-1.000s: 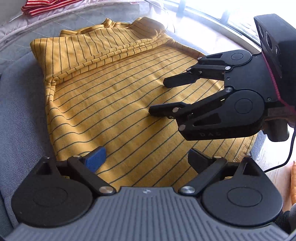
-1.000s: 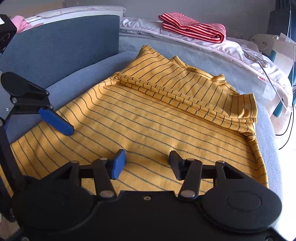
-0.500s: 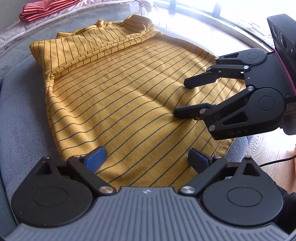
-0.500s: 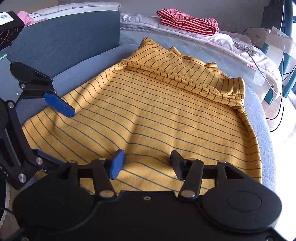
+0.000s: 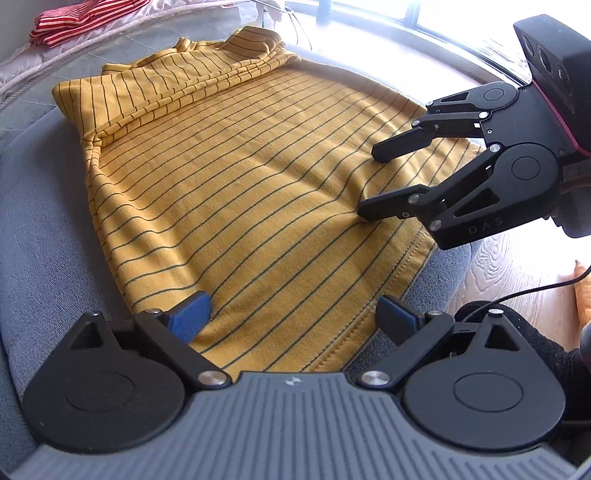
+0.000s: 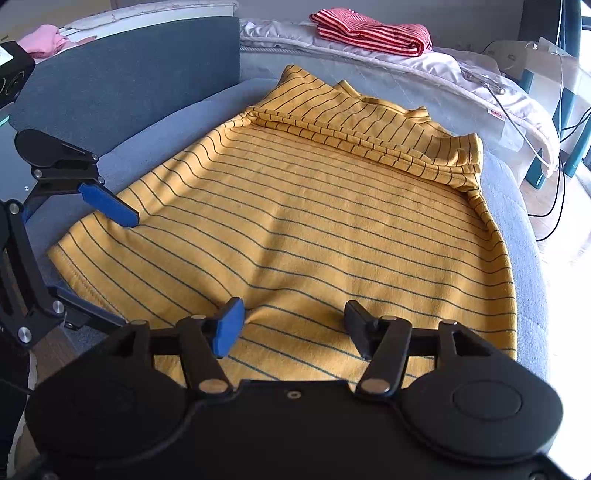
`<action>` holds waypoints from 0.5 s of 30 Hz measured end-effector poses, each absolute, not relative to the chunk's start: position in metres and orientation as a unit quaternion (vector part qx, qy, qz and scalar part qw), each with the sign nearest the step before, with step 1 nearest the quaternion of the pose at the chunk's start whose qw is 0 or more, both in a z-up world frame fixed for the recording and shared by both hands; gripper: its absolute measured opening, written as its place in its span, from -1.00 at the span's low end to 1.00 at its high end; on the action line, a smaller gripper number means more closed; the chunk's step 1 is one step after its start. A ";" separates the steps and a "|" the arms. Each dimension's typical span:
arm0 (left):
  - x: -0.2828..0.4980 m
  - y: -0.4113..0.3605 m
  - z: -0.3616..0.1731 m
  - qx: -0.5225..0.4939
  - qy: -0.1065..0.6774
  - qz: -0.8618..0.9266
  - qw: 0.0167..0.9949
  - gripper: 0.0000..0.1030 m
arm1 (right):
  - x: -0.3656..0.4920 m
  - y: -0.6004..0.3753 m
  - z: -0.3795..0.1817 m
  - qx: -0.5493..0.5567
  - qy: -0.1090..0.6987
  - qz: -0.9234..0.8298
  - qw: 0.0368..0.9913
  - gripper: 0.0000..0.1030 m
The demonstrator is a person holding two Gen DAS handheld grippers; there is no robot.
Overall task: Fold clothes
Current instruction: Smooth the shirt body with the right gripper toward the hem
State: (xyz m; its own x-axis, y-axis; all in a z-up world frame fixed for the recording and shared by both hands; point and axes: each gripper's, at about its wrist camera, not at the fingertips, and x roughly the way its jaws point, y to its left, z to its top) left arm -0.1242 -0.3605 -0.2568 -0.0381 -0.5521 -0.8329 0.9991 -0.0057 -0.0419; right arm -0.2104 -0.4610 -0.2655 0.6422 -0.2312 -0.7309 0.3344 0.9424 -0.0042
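closest to the left wrist camera, the left gripper (image 5: 291,314) has its jaws spread wide over the near hem of the yellow striped shirt (image 5: 236,192), holding nothing; one blue pad (image 5: 190,317) rests on the cloth near the shirt's left corner. just beyond, to the right, the right gripper (image 5: 373,181) reaches in over the hem side with its jaws parted and empty, the lower finger touching the fabric. from the right wrist view its own jaws (image 6: 291,325) sit apart above the hem, and the left gripper (image 6: 110,258) shows at the left edge, straddling the hem corner. the shirt lies flat on a blue-grey sofa cushion (image 6: 532,236), its far end folded over in a bunched band. farther back, a red striped garment (image 6: 373,33) lies folded on pale bedding (image 6: 461,70), and a pink cloth (image 6: 42,37) sits behind the sofa back (image 6: 129,70).
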 end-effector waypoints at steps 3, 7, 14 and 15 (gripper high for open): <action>-0.126 -0.356 -0.256 0.336 0.342 -0.639 0.602 0.91 | -0.219 -0.457 -0.267 0.063 0.400 -0.148 0.902 0.33; -0.127 -0.348 -0.254 0.341 0.347 -0.643 0.592 0.91 | -0.228 -0.454 -0.265 0.063 0.410 -0.140 0.899 0.33; -0.123 -0.339 -0.248 0.341 0.380 -0.650 0.563 0.91 | -0.234 -0.458 -0.253 0.065 0.446 -0.101 0.887 0.33; -0.122 -0.339 -0.245 0.338 0.382 -0.650 0.563 0.91 | -0.234 -0.462 -0.248 0.069 0.445 -0.091 0.888 0.33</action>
